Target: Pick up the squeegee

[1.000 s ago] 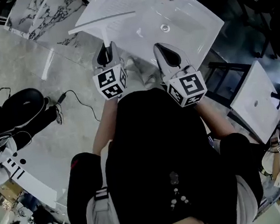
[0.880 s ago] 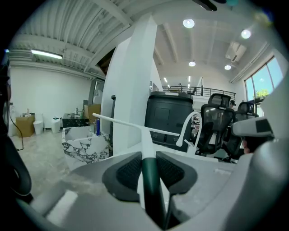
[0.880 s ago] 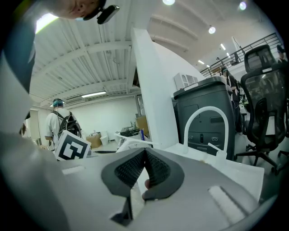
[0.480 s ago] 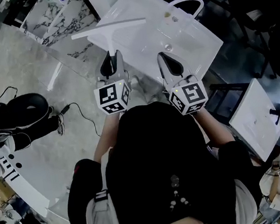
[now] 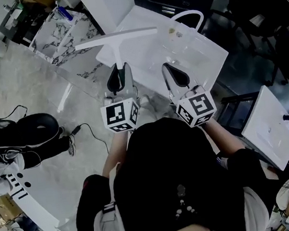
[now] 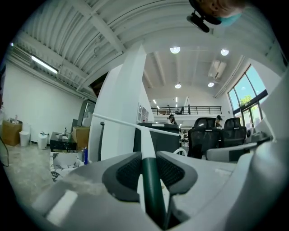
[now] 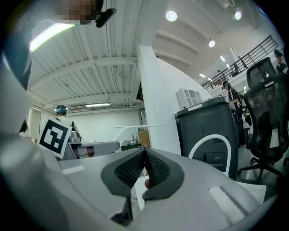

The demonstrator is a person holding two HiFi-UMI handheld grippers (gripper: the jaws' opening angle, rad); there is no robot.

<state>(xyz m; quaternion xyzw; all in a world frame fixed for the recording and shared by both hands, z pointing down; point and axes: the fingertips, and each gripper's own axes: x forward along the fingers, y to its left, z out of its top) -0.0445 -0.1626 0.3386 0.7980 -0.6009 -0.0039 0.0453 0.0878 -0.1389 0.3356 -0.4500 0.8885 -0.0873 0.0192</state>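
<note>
So the squeegee is off the surface and up in the air, white blade running crosswise at the top and the dark green handle pointing back toward the person. The left gripper has it by that handle: in the left gripper view the jaws are partway apart with the ribbed pads pressed on both sides of the green stem, so it's a proper grip. From the head view the blade sits over the near left corner of the white basin. The right gripper is just beside the left one, level with it, jaws pinched together at the tips with nothing in them. Further out there's a marble slab on the floor left of the basin, a black bag with a cable next to it, and a second white basin off to the right.
</note>
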